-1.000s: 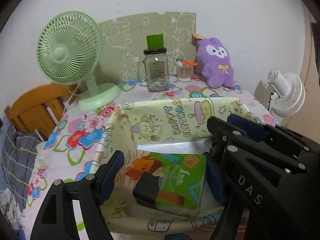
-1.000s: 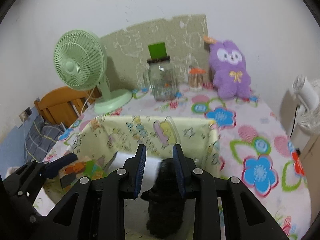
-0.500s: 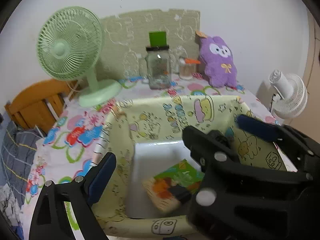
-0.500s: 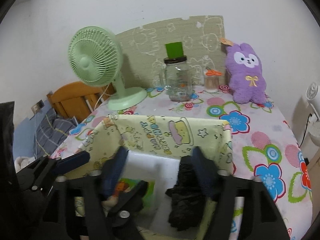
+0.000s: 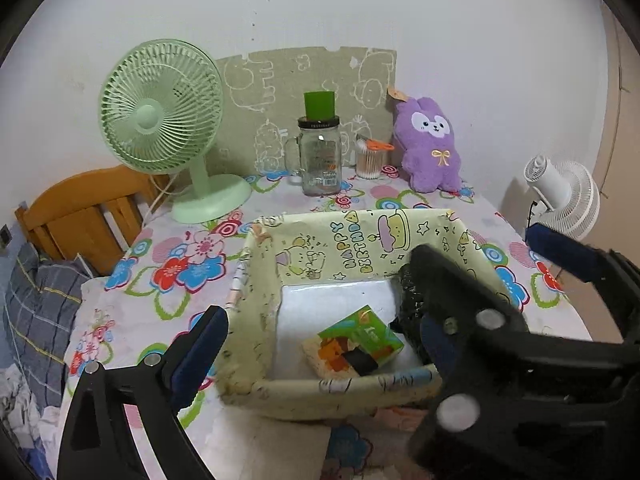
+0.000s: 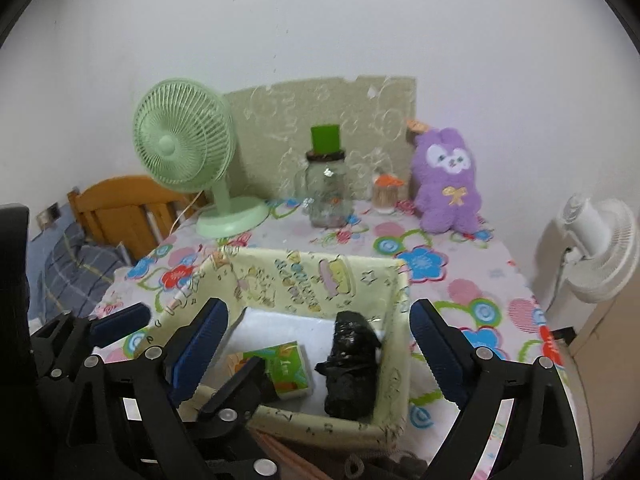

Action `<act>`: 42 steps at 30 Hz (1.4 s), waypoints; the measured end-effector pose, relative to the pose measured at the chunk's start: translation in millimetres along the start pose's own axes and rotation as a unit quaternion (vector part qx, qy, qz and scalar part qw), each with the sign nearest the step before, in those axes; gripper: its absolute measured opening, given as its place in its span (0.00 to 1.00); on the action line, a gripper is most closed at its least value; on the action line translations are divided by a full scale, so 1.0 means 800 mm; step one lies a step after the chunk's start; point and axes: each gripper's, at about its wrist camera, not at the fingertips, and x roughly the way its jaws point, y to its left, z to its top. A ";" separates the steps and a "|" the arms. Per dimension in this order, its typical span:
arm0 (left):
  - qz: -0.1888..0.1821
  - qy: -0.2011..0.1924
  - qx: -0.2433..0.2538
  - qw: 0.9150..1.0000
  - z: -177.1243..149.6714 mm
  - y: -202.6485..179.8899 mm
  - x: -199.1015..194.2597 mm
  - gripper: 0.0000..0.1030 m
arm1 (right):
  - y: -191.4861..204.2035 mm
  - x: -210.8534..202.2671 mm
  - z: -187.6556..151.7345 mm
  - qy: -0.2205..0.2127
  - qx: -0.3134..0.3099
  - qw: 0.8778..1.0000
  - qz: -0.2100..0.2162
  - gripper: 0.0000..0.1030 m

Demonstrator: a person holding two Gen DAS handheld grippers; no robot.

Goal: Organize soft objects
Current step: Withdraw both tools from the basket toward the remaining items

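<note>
Two items in box (image 6: 394,360): tissue pack (image 6: 286,364) left, black bag (image 6: 352,364) right
Left gripper (image 6: 176,344): jaws opening, wide, empty
Right gripper (image 6: 316,348): jaws opening, wide, empty, above box

I am looking at a table (image 5: 168,288) wearing a floral cloth. At the far left a green desk fan (image 5: 160,120) is standing on its round base, facing me. Right of it, a glass jar mug (image 5: 319,158) is sitting with a green cup (image 5: 319,105) perched on its lid. Just right of that, a small container of cotton swabs (image 5: 370,158) is standing. A patterned beige board (image 5: 280,80) is leaning against the wall behind them. Off the table's left edge, a wooden chair back (image 5: 80,204) is showing, with a plaid cloth (image 5: 36,304) lying beside it. Beyond the right edge, a white fan (image 6: 596,240) is standing, plugged in by a dark cord.
</note>
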 end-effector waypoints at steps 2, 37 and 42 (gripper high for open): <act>0.000 -0.009 -0.003 1.000 -0.001 0.003 -0.012 0.95 | 0.002 -0.015 0.000 -0.010 0.002 1.000 -0.008 0.97; -0.015 -0.088 0.009 0.996 -0.048 -0.004 -0.146 0.96 | 0.028 -0.157 -0.025 -0.042 0.013 0.999 -0.032 1.00; -0.021 -0.092 0.012 0.995 -0.058 -0.008 -0.154 0.96 | 0.028 -0.168 -0.036 -0.044 0.015 0.998 -0.036 0.99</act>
